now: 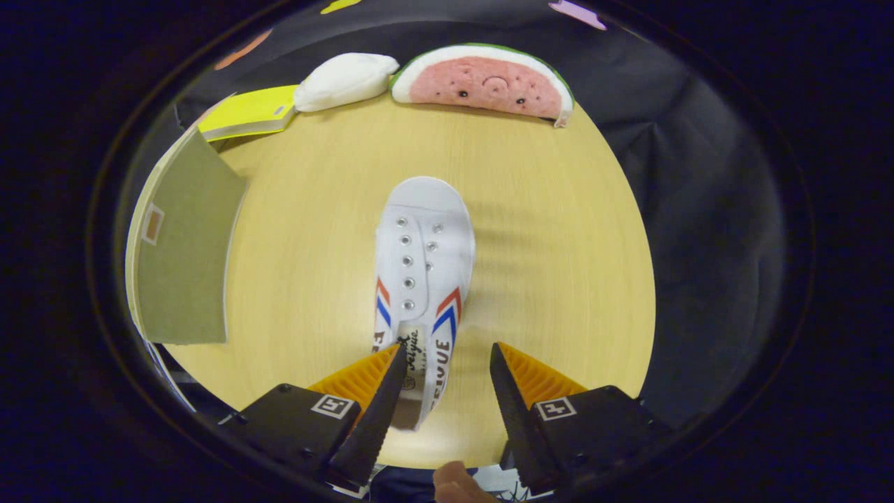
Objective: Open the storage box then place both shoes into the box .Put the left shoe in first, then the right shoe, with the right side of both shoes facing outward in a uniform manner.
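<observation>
Gripper view: the tongs (447,367) stood open over the heel end of the white shoe (423,279), which lay on the bench (545,244); judged light, soft canvas; the firmer heel collar offered the best hold.

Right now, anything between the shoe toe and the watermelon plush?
Nothing: in the gripper view, bare table runs from the white shoe toe to the watermelon plush. The gripper is open, the shoe's heel between its fingers.
</observation>
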Demonstrator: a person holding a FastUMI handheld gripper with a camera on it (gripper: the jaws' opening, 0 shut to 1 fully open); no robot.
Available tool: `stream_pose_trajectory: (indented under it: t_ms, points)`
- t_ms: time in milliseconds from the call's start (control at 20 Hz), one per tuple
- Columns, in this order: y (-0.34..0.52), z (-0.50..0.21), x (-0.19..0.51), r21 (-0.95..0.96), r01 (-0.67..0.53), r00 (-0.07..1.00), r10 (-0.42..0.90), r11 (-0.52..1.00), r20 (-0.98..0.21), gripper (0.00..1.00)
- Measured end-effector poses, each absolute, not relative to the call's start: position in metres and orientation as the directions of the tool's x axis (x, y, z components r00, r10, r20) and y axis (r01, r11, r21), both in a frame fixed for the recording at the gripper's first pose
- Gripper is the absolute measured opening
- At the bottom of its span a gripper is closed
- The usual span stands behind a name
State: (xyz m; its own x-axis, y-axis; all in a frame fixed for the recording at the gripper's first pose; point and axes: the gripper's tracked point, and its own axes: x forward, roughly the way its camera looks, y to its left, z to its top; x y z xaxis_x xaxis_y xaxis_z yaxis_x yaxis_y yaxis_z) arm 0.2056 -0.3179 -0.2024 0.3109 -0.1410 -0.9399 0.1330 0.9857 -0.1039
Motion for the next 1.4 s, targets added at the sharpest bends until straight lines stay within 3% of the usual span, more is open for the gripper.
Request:
stream_pose_trajectory:
  t_ms: [250, 400, 500, 700, 1000, 1400]
  points:
    - [-0.318, -0.218, 0.22, -0.023, 0.122, 0.319, -0.061, 0.992, -0.946, 0.74]
    - [-0.311, -0.223, 0.223, 0.033, 0.127, 0.326, -0.01, 0.991, -0.945, 0.25]
    - [-0.315, -0.219, 0.225, 0.081, 0.145, 0.344, 0.027, 0.986, -0.939, 0.08]
    - [-0.311, -0.206, 0.219, 0.176, 0.169, 0.364, 0.105, 0.97, -0.925, 0.06]
    - [-0.291, -0.15, 0.205, 0.173, 0.154, 0.416, 0.095, 0.973, -0.905, 0.06]
    - [-0.188, -0.056, 0.205, 0.205, 0.062, 0.517, 0.144, 0.977, -0.844, 0.06]
